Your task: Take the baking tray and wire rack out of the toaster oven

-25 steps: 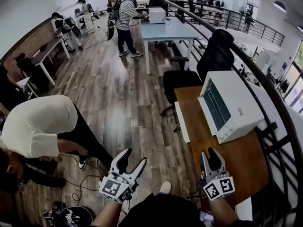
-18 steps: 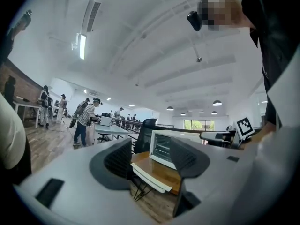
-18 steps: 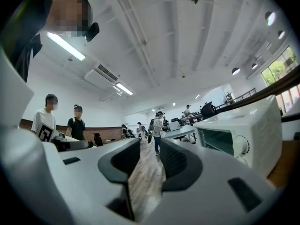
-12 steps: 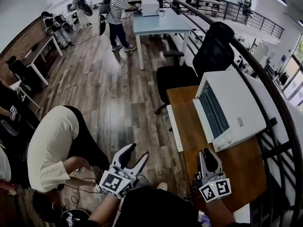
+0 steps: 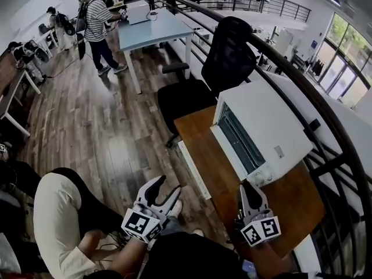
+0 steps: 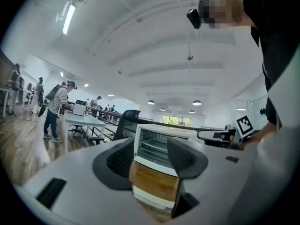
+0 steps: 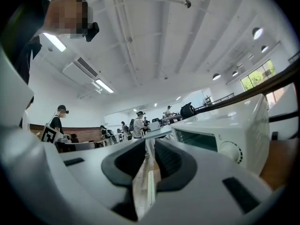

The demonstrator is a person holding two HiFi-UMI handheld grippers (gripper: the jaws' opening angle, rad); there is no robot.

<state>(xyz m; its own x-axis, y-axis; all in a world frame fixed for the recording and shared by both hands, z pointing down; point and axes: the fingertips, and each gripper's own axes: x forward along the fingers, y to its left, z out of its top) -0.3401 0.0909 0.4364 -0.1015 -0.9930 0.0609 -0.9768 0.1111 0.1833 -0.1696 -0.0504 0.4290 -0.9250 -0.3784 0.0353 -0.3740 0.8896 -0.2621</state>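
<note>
Sitting shut on the wooden counter [image 5: 200,147], the toaster oven [image 5: 261,135] is leaving a strip of bare wood between its glass door and the counter's open edge, with a black chair [image 5: 224,57] at the far end. The left gripper [image 5: 167,186] is hovering off that edge, jaws spread and empty, having just been closing. The right gripper [image 5: 250,186] is hovering over the near corner, jaws just closing to a narrow gap, nothing between.

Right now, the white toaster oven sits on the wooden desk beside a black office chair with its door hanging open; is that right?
Not quite: the toaster oven's door is shut, as the head view shows. It does sit on the wooden desk beside the black office chair.
</note>
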